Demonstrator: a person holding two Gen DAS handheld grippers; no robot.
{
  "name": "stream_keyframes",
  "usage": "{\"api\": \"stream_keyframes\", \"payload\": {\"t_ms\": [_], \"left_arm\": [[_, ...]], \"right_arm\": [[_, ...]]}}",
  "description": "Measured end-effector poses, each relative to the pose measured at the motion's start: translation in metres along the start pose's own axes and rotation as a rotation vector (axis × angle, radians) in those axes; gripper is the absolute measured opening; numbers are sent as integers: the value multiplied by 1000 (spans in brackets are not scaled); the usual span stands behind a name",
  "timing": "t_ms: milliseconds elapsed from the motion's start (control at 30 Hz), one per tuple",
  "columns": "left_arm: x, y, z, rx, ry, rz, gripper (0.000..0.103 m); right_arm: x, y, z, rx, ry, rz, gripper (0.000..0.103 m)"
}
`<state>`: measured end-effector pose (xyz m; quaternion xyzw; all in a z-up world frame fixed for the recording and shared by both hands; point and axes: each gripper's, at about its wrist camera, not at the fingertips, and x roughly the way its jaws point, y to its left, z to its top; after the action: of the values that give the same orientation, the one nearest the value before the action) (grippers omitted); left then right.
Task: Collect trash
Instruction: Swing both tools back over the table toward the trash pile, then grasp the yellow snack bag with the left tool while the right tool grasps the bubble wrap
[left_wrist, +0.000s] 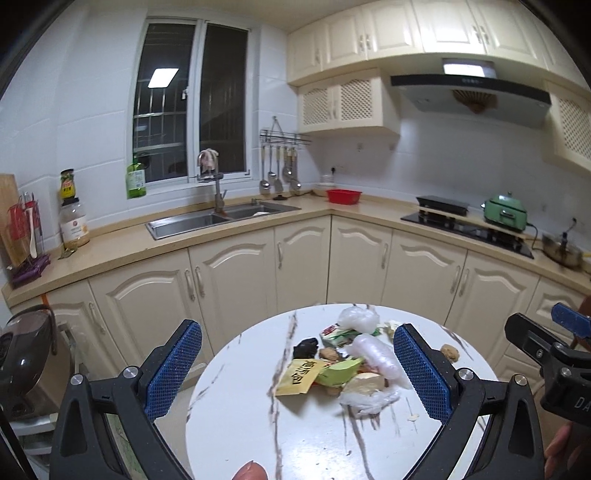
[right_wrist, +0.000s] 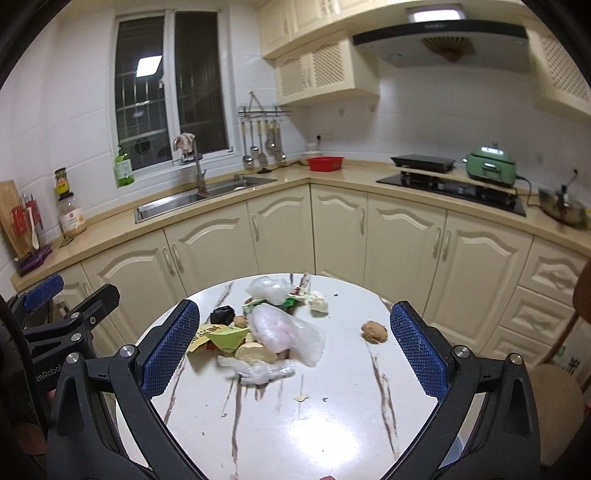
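A heap of trash (left_wrist: 343, 365) lies on a round white marble-look table (left_wrist: 295, 439): clear plastic bags, a yellow packet (left_wrist: 297, 377), green wrappers, a black lump (left_wrist: 306, 347), bread bits. The same trash pile (right_wrist: 266, 332) shows in the right wrist view, with a brown walnut-like lump (right_wrist: 373, 331) apart on its right. My left gripper (left_wrist: 297, 363) hangs open above the table's near side, nothing between its blue pads. My right gripper (right_wrist: 295, 347) is open too, empty, with the pile ahead between its fingers. Each gripper shows at the edge of the other's view.
Cream cabinets and a beige counter wrap the room behind the table, with a steel sink (left_wrist: 218, 218), red basin (left_wrist: 344, 195), hob (left_wrist: 469, 229) and green cooker (left_wrist: 505, 213). Jars and a utensil stand (left_wrist: 26, 236) sit at the counter's left end. A dark appliance (left_wrist: 22, 354) stands low left.
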<state>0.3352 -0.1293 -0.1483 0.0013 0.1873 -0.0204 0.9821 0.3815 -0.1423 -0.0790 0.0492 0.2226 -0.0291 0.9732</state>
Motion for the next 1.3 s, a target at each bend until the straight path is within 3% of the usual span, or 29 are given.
{"api": "stream_keyframes", "payload": {"t_ms": [267, 467, 933, 1233, 1300], "left_arm": [[-41, 36, -10, -25, -11, 2, 102], [-40, 69, 0, -51, 78, 11, 102], [13, 124, 24, -67, 316, 34, 102], [54, 139, 21, -60, 378, 47, 102], [65, 140, 22, -58, 393, 40, 102]], "right_arm": [[-3, 8, 2, -21, -8, 9, 103], [19, 4, -4, -29, 77, -15, 103], [148, 2, -77, -29, 424, 49, 103], [205, 19, -112, -62, 532, 89, 103], [211, 21, -116, -69, 542, 91, 99]]}}
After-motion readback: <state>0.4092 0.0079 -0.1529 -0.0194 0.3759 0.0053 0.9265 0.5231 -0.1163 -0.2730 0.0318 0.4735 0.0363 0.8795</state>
